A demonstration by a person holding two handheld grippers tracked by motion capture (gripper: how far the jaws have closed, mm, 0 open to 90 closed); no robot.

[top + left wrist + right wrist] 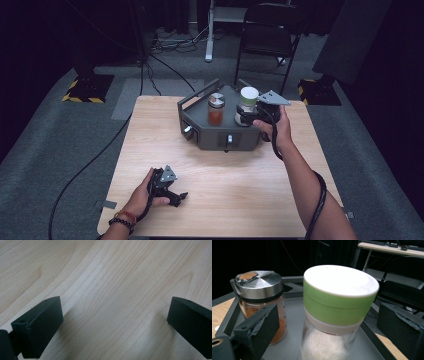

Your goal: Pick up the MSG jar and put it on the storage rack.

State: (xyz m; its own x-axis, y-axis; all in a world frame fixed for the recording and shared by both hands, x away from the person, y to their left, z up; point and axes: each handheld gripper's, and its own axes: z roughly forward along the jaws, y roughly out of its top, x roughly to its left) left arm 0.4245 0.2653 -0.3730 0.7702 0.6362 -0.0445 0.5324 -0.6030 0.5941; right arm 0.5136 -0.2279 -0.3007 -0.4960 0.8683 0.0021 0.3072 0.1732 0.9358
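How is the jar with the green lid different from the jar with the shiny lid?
The green-lidded jar has a wide green cap with a flat white top; the shiny-lidded jar has a silver metal cap. The green-lidded jar holds something white, the shiny-lidded jar something orange-red. The green-lidded jar looks taller. Both are clear, upright, on the grey tray.

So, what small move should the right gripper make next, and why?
Probably draw the right gripper straight back from the green-lidded jar. Its jaws stand open on both sides of the jar, which stands upright on the grey tray beside the spice jar, so it looks released.
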